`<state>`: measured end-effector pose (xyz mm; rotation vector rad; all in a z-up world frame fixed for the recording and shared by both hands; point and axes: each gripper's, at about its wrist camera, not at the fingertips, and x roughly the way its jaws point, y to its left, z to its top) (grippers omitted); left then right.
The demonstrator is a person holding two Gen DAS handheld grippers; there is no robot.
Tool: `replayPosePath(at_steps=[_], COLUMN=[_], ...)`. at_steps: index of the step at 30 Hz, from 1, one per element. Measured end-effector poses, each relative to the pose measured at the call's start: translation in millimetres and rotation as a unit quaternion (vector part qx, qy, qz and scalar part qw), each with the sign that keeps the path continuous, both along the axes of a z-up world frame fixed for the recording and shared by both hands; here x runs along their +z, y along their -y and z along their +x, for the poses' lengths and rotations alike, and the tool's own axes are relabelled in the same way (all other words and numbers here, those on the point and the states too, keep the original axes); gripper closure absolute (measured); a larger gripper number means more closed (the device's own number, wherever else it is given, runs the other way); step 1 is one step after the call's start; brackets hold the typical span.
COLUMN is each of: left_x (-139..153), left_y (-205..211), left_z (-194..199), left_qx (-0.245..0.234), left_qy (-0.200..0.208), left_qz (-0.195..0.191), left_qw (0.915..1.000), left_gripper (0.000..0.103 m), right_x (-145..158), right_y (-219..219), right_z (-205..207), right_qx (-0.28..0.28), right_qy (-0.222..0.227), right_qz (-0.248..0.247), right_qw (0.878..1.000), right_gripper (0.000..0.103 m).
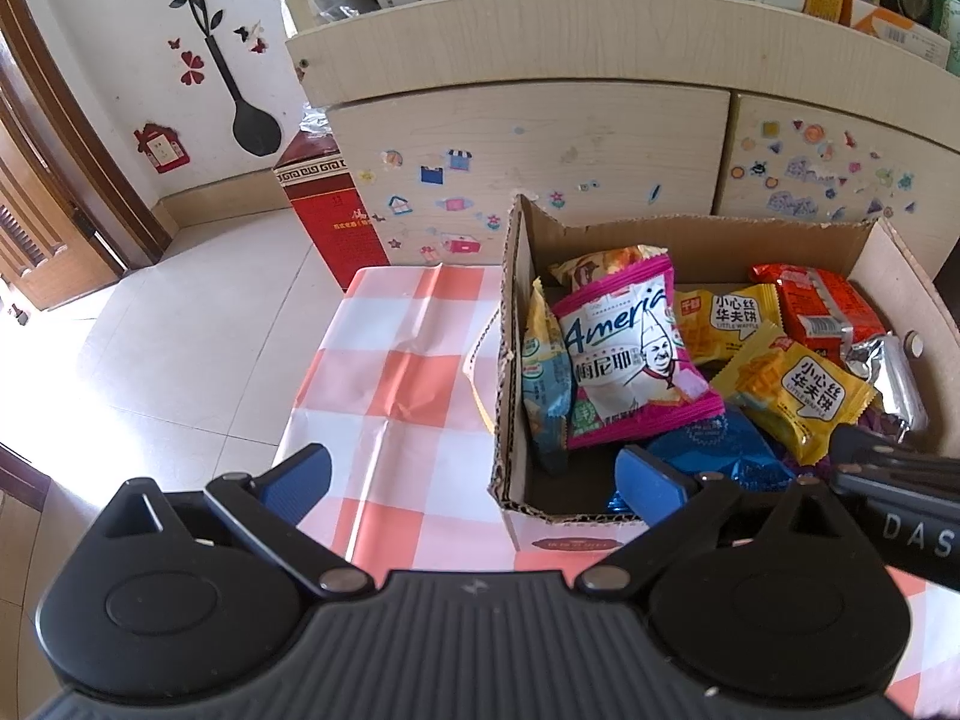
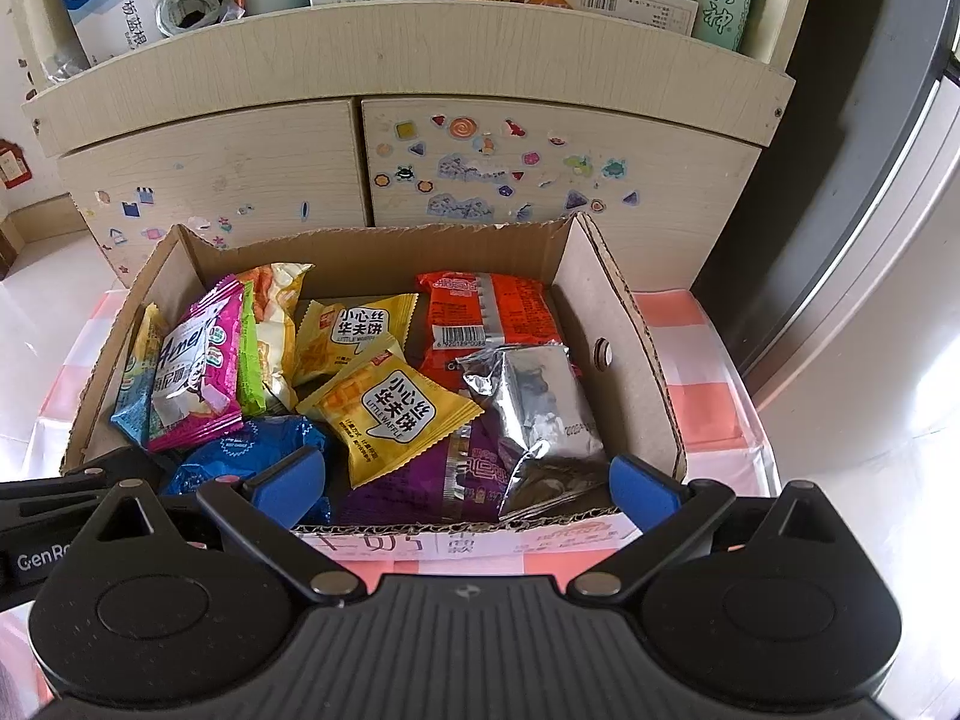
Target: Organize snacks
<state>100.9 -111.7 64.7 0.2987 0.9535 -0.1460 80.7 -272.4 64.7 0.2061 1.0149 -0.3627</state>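
Observation:
A cardboard box point(image 1: 510, 324) point(image 2: 624, 324) on a pink-and-white checked cloth point(image 1: 390, 372) holds several snack packets: a pink "America" bag point(image 1: 630, 354) point(image 2: 198, 366), two yellow waffle packs point(image 1: 798, 390) point(image 2: 390, 408), a red pack point(image 1: 822, 306) point(image 2: 486, 318), a silver pack point(image 2: 540, 408), a purple pack point(image 2: 420, 480) and a blue pack point(image 1: 714, 456) point(image 2: 240, 456). My left gripper point(image 1: 474, 480) is open and empty, straddling the box's near left corner. My right gripper point(image 2: 468, 480) is open and empty at the box's near edge, over the purple pack.
A wooden cabinet point(image 1: 540, 138) point(image 2: 420, 168) with stickers stands right behind the box, its top shelf cluttered. A red carton point(image 1: 330, 210) stands on the floor at left. A grey appliance point(image 2: 870, 240) rises at right. Tiled floor point(image 1: 180, 330) lies left of the table.

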Motion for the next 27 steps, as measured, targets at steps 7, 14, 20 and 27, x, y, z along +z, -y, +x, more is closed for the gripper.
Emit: replayPosePath(at_steps=[7,14,20,27], left_x=[4,8,10,10], left_y=[-3,-7,-14,-27], left_z=[-6,-15,-26,-48], left_qx=[-0.003,-0.004,-0.006,-0.009], left_qy=[0.007,0.009,0.011,0.012], left_qz=[0.003,0.006,0.012,0.021], left_qw=[1.0,0.9999,0.9999,0.9997], left_gripper=[0.003,0.003,0.003,0.003], right_x=[4,10,14,16], right_y=[-4,-10,-17,-33], right_z=[-4,-11,-20,-35], right_qx=[0.004,0.015,0.032,0.057], right_qy=[0.001,0.001,-0.001,-0.001], right_qz=[-0.005,-0.013,-0.023,-0.045], right_qw=[1.0,1.0,0.999,0.997], right_gripper=[0.0,0.0,0.0,0.0])
